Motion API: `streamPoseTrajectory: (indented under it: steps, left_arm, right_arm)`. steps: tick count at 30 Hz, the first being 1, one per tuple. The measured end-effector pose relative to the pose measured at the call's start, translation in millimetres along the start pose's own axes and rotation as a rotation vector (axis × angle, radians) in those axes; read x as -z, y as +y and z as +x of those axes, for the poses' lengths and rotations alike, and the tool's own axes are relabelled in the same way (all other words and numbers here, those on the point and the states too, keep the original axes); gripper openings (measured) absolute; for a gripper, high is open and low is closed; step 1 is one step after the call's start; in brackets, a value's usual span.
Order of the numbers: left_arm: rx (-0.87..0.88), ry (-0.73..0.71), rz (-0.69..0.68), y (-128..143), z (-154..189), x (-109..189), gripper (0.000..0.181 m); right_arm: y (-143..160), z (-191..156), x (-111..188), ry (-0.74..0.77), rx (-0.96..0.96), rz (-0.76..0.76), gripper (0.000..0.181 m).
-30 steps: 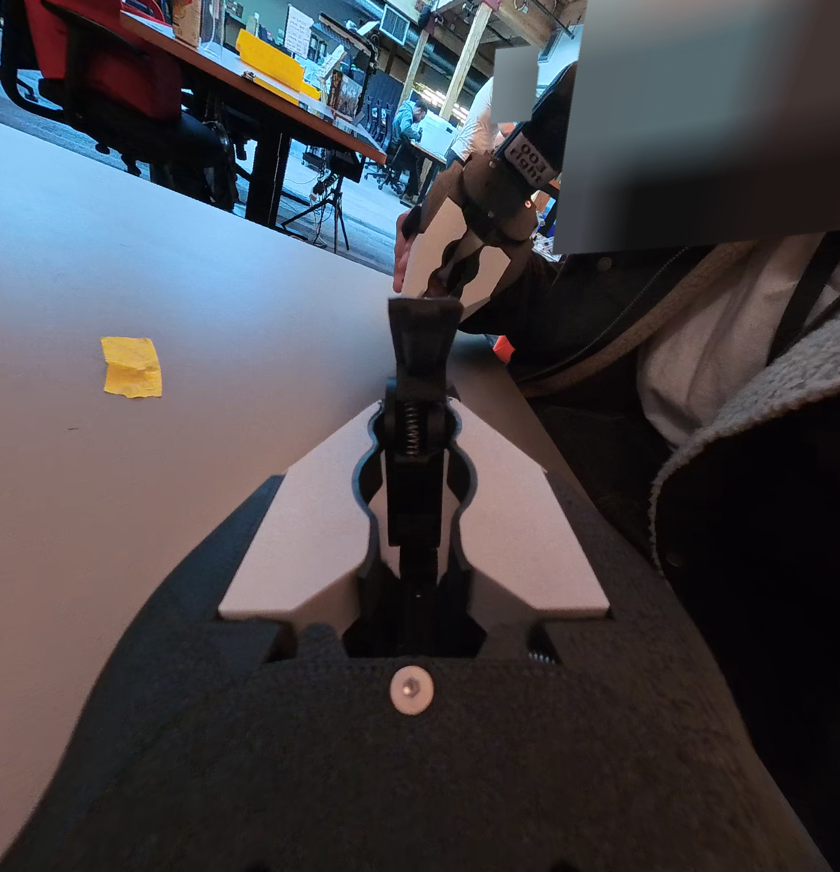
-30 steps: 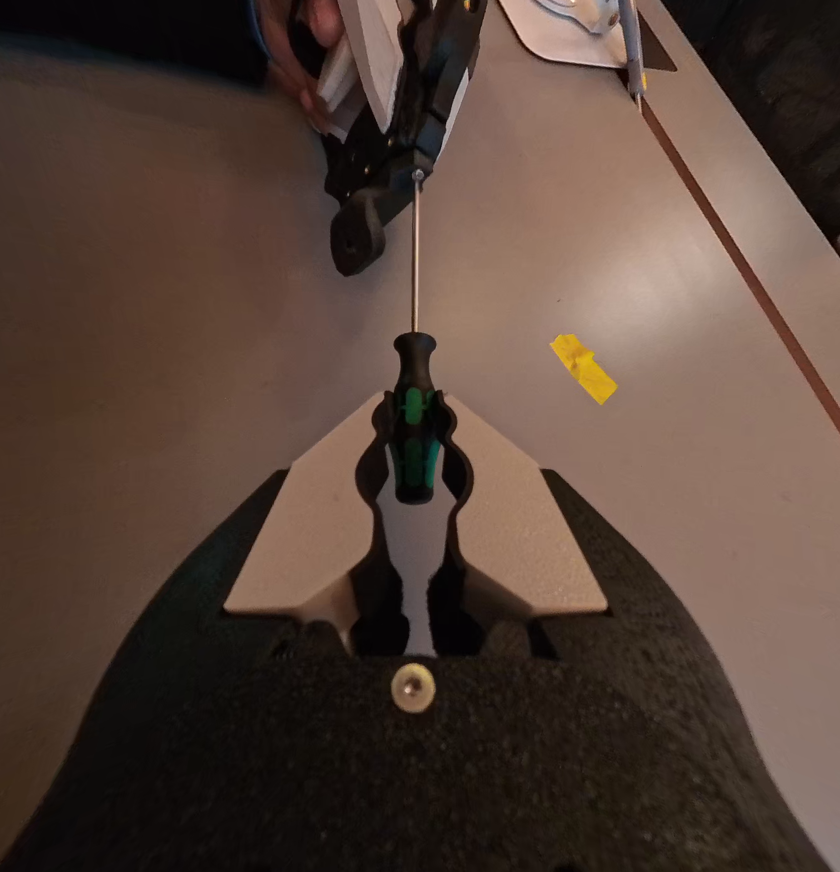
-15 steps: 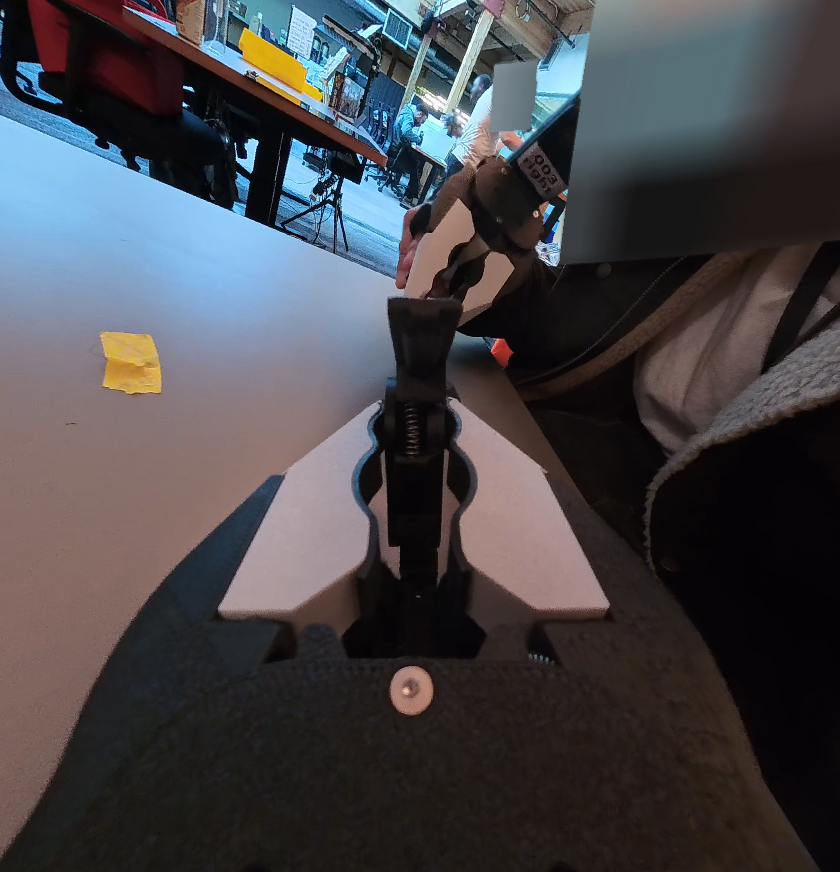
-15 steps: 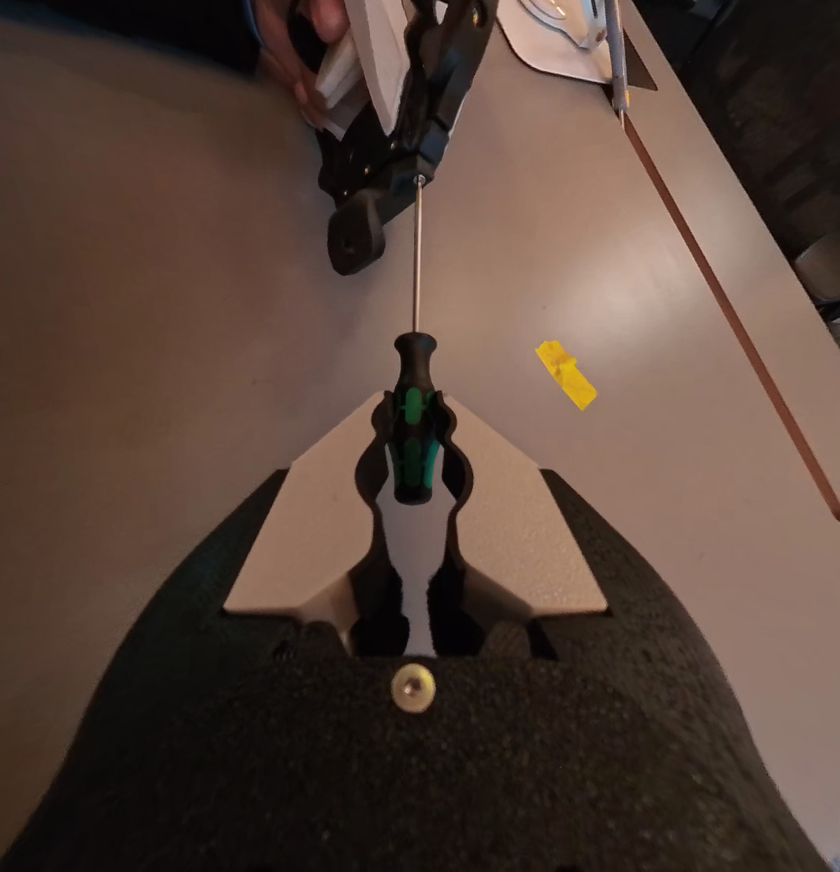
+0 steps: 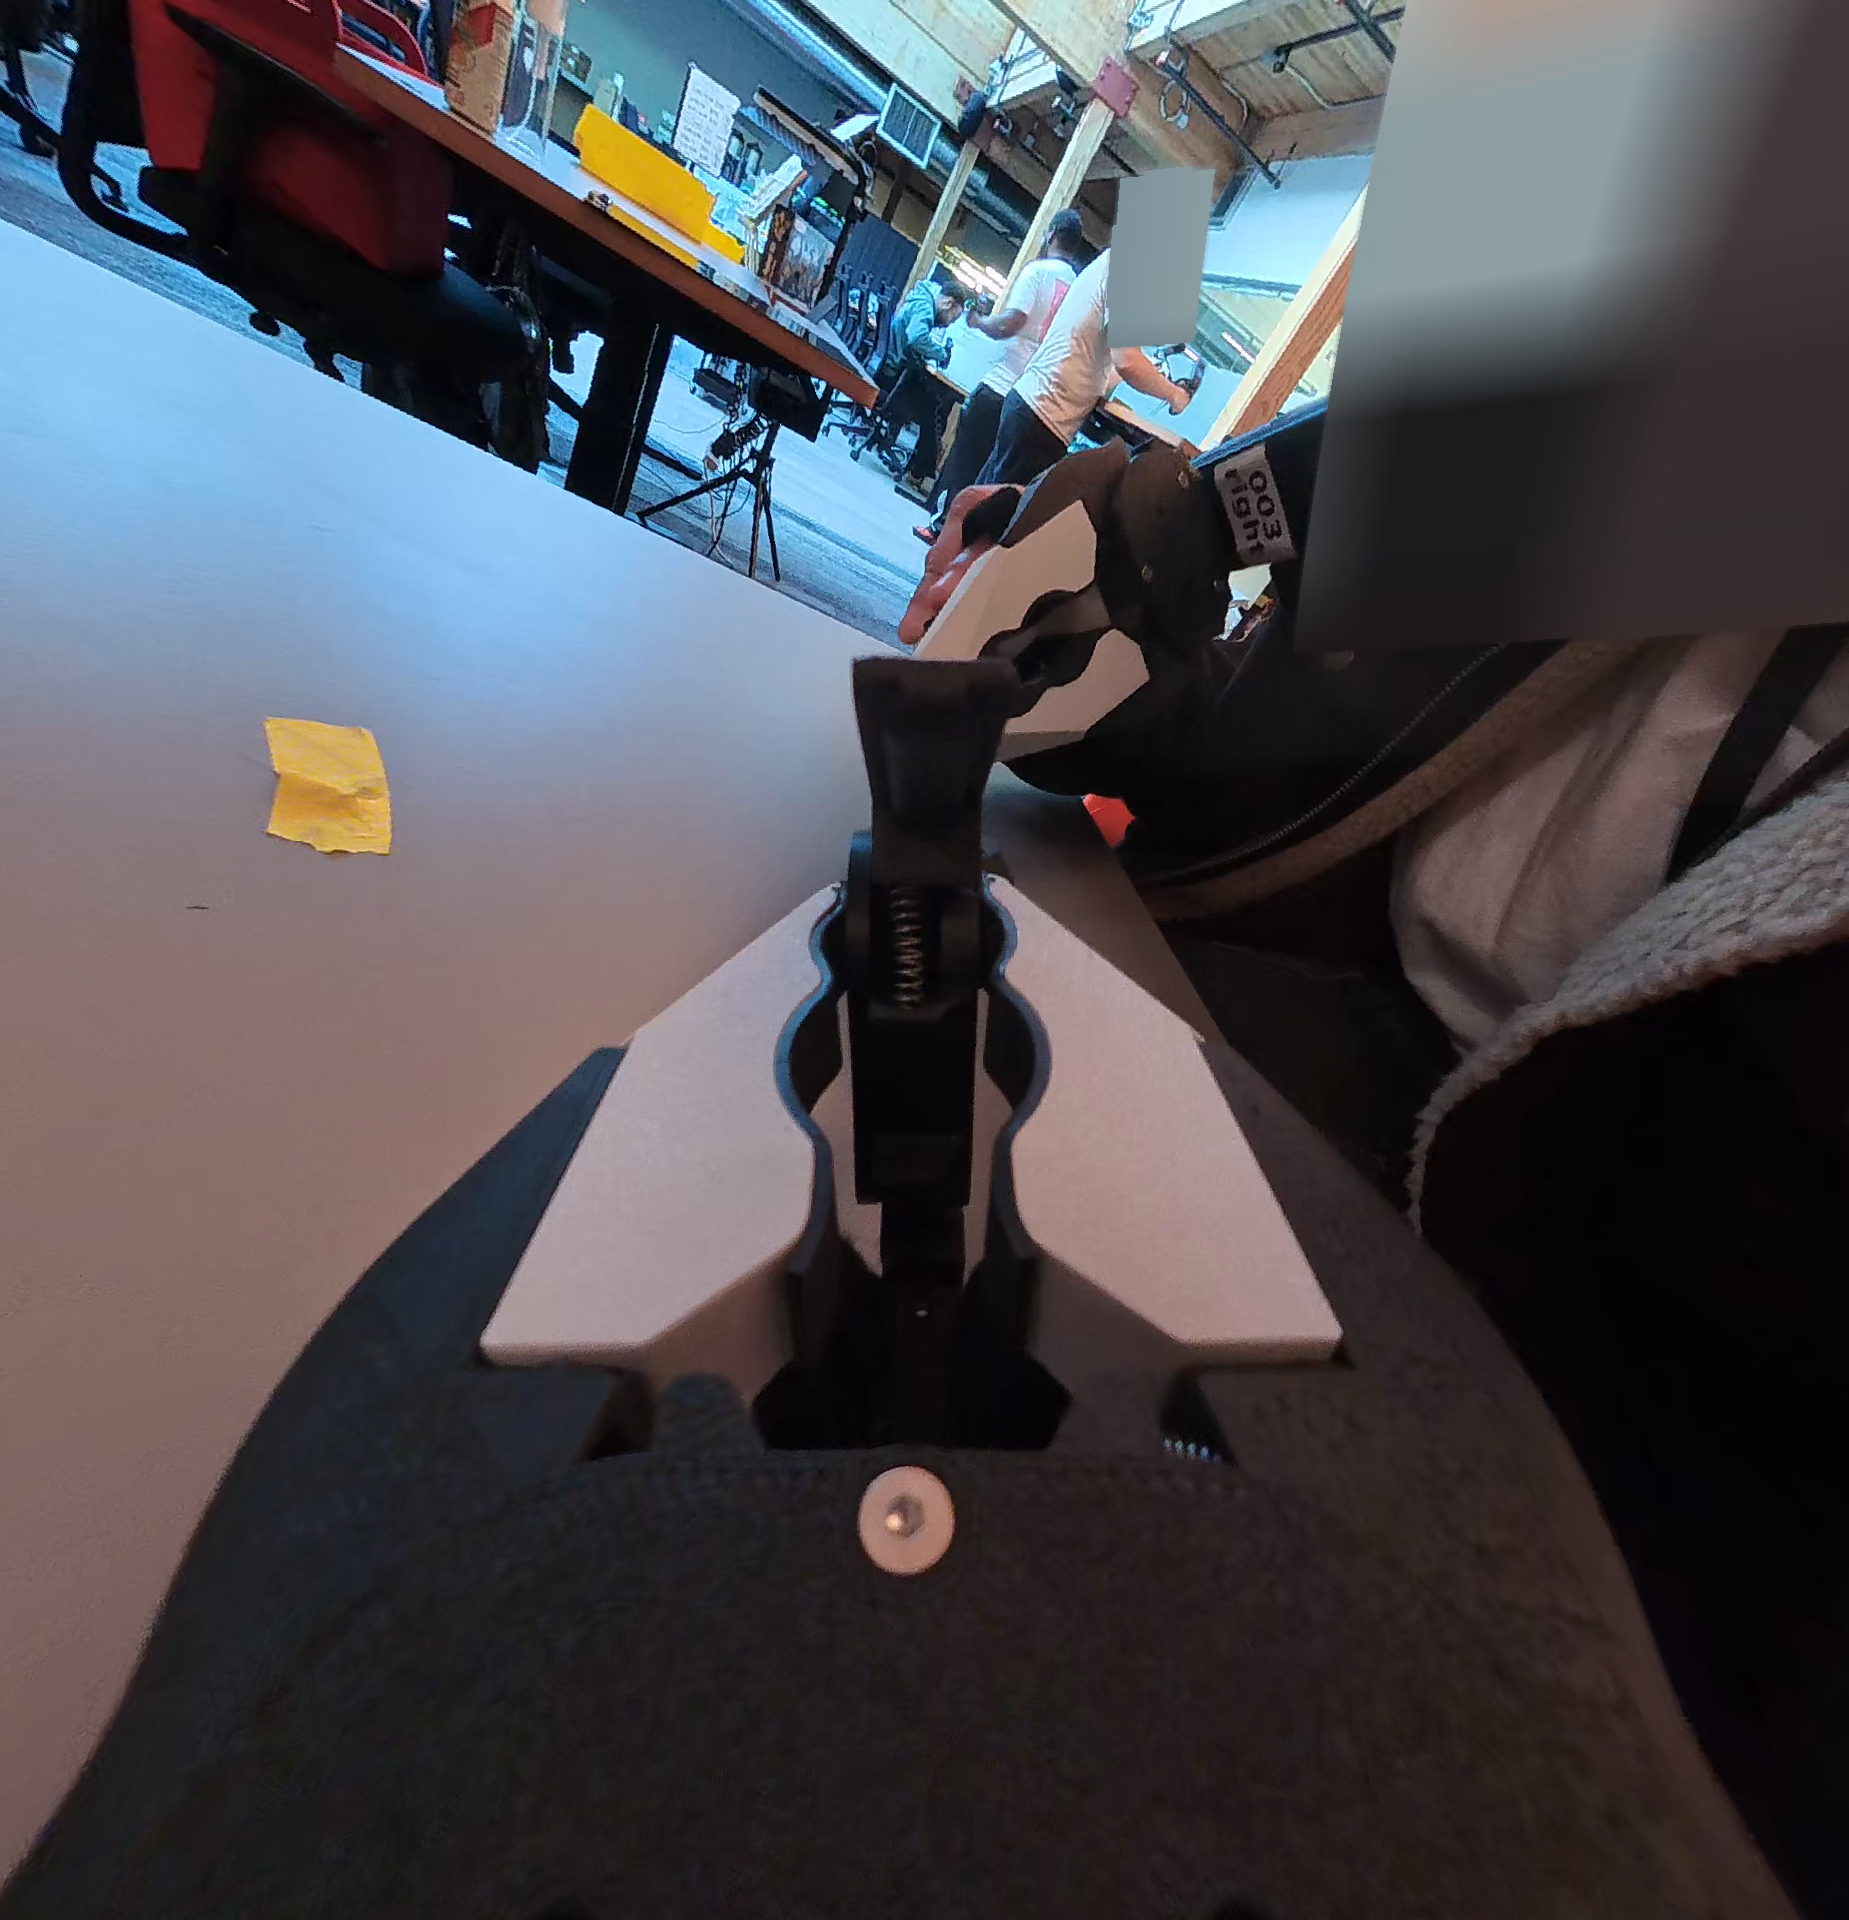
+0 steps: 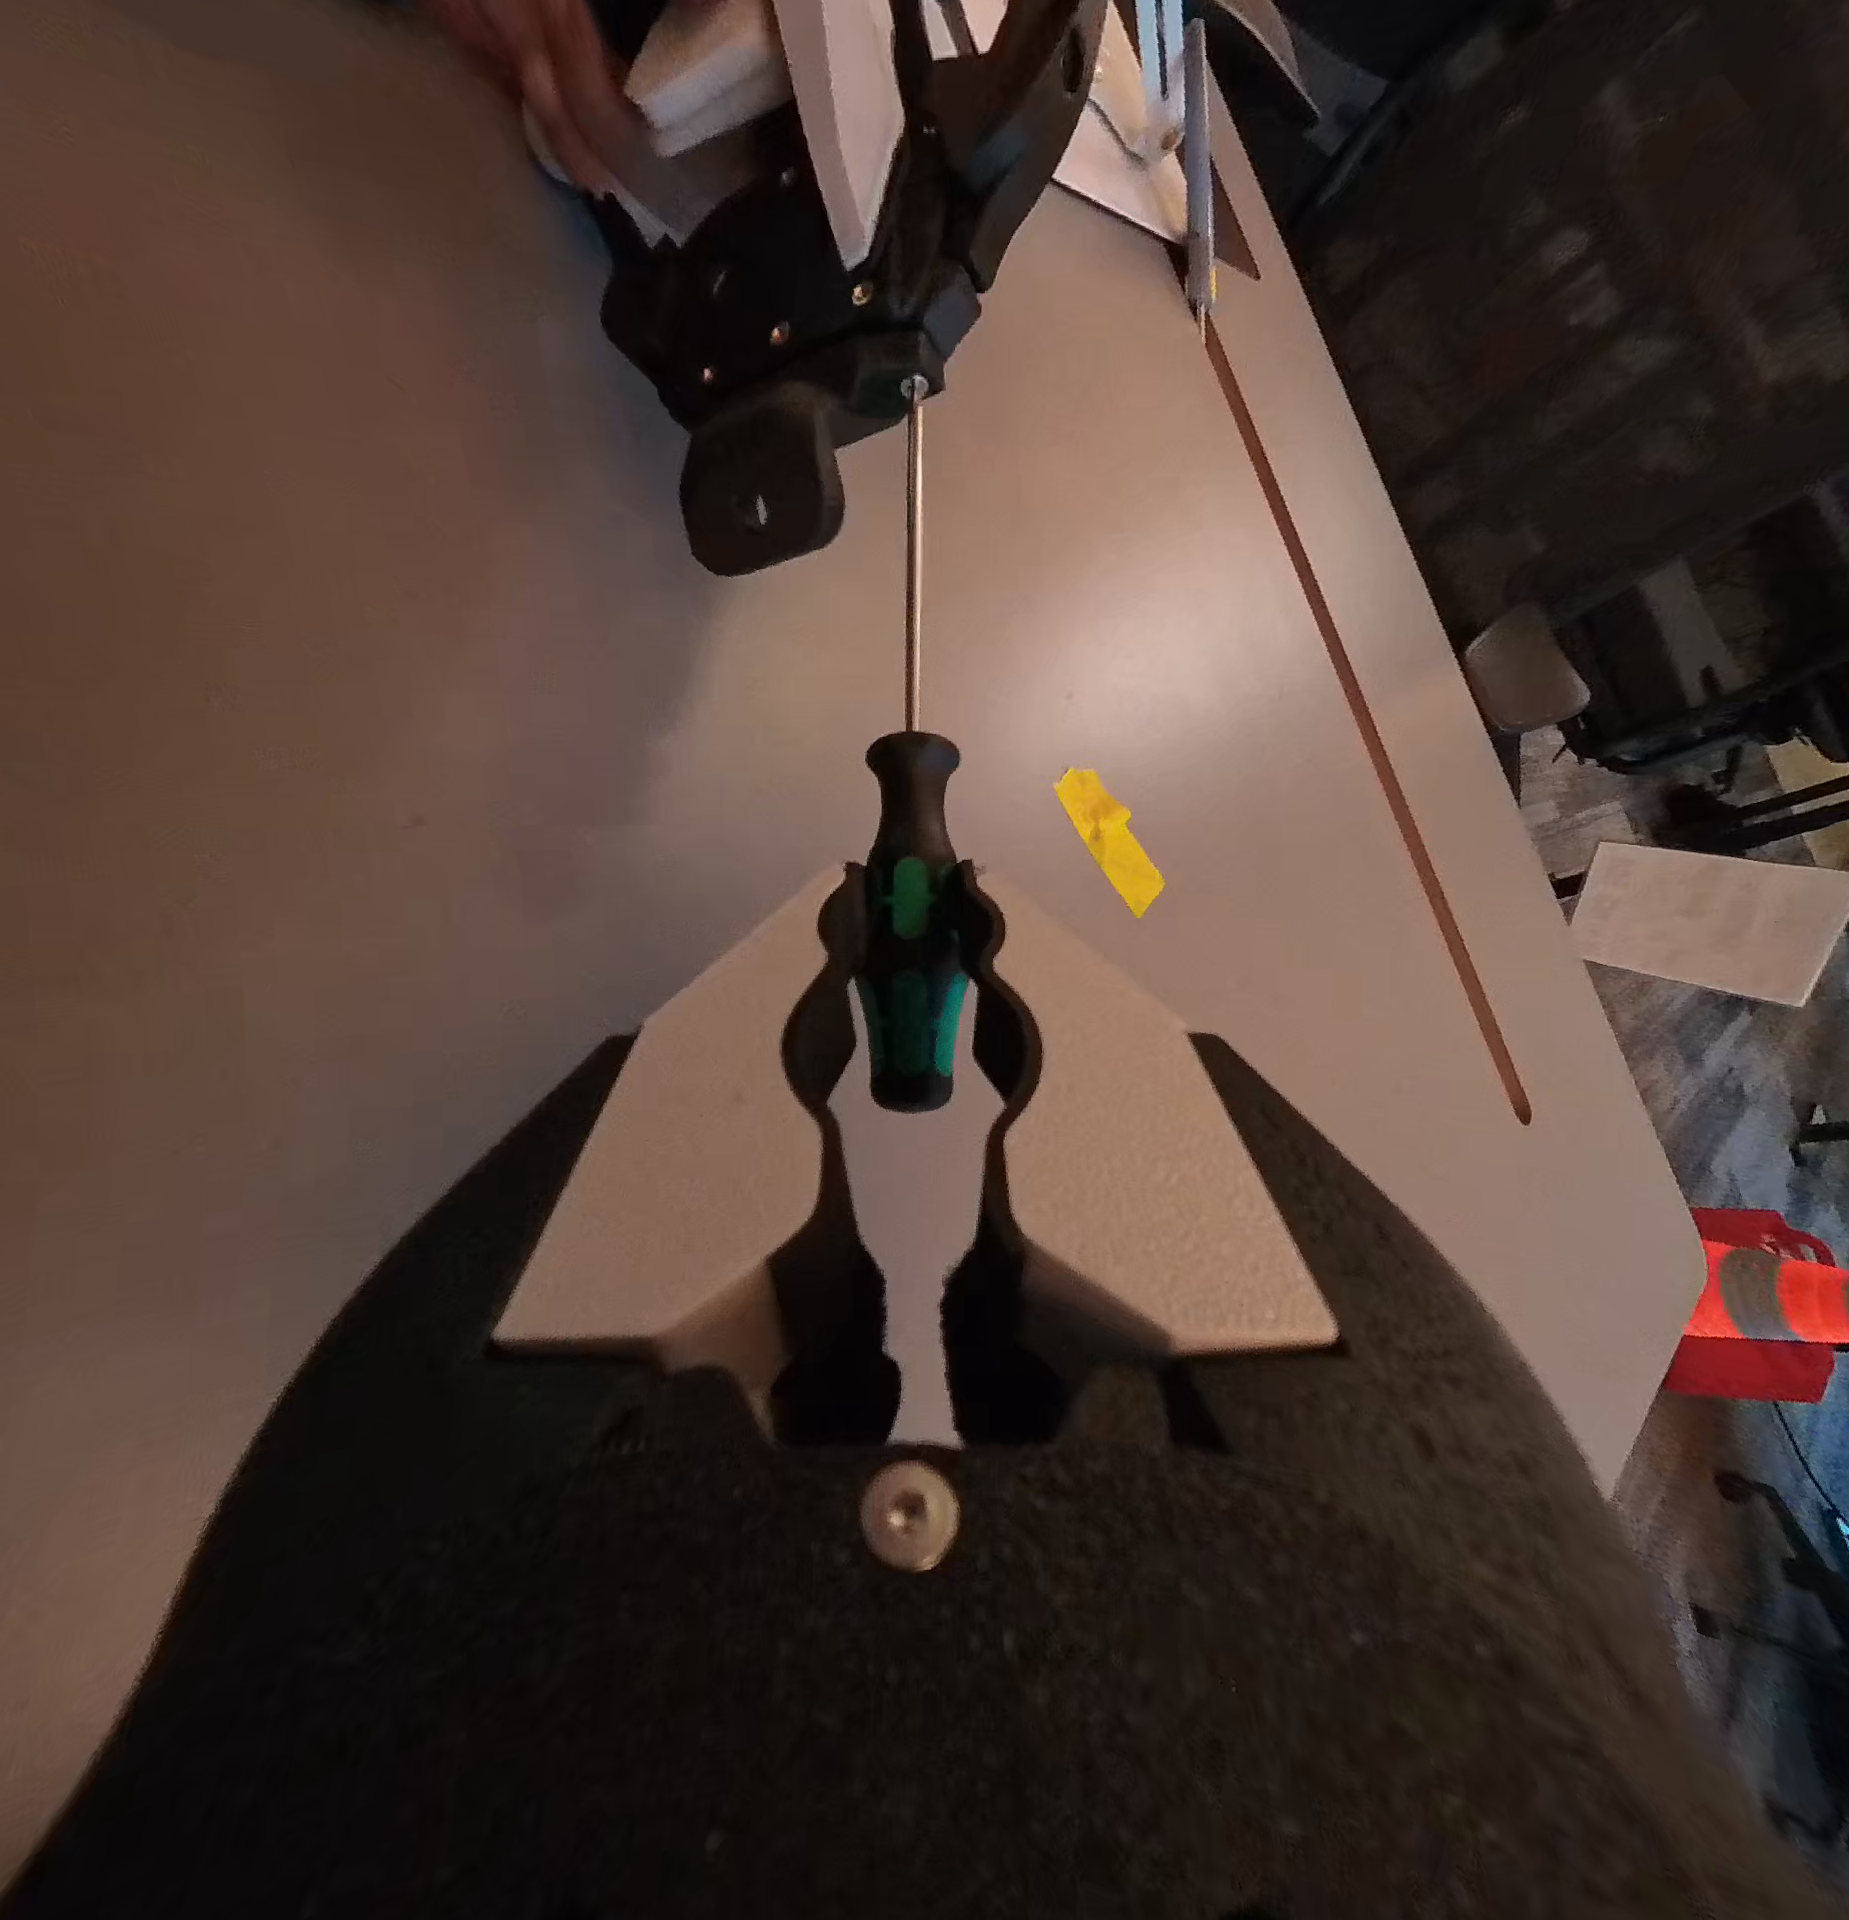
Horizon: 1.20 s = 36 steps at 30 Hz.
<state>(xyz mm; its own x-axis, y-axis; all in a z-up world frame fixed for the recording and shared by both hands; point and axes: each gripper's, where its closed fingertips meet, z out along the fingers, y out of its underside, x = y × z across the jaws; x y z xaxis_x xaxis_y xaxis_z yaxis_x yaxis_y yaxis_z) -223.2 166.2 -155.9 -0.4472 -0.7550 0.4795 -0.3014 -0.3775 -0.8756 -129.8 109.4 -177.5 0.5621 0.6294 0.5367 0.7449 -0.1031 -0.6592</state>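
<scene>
My left gripper (image 5: pixel 915 904) is shut on a black plastic part with a spring (image 5: pixel 925 748) and holds it upright above the grey table (image 5: pixel 276 1039). My right gripper (image 6: pixel 912 883) is shut on the green and black handle of a screwdriver (image 6: pixel 909 997). Its thin shaft (image 6: pixel 913 561) reaches forward, and the tip sits on a small screw (image 6: pixel 912 387) on the black part (image 6: pixel 795 343). The left gripper (image 6: pixel 858 135) shows above that part in the right wrist view. The right gripper (image 5: pixel 1045 634) shows just behind the part in the left wrist view.
A scrap of yellow tape (image 5: pixel 328 784) lies on the table, right of the screwdriver in the right wrist view (image 6: pixel 1110 840). The table's edge with a brown strip (image 6: pixel 1356 707) runs at the right. An orange object (image 6: pixel 1772 1309) and a white sheet (image 6: pixel 1709 925) lie on the floor beyond. A person's jacket (image 5: pixel 1626 935) fills the right side.
My right gripper has rolled with the screwdriver, its tip still on the screw. In the left wrist view it now sits lower and more tilted. The black part shows more of its holed face.
</scene>
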Motion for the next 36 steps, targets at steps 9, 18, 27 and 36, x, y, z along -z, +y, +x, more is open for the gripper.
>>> streamPoseTrajectory:
  steps: [9,18,27,36]
  left_arm:
    - [0.009,0.012,0.01,-2,-1,2,0.021]
    - [0.082,-0.003,-0.011,0,-3,-7,0.021]
    - [0.049,-0.028,-0.044,7,-7,-11,0.021]
    - [-0.063,-0.072,-0.114,13,-7,-5,0.021]
  right_arm:
    - [-1,0,0,0.003,-0.004,0.012,0.016]
    - [1,6,-2,0.172,0.227,0.006,0.016]
    - [17,-11,-18,-0.23,-0.199,0.036,0.015]
    - [8,-38,-11,-1.086,-1.074,0.06,0.015]
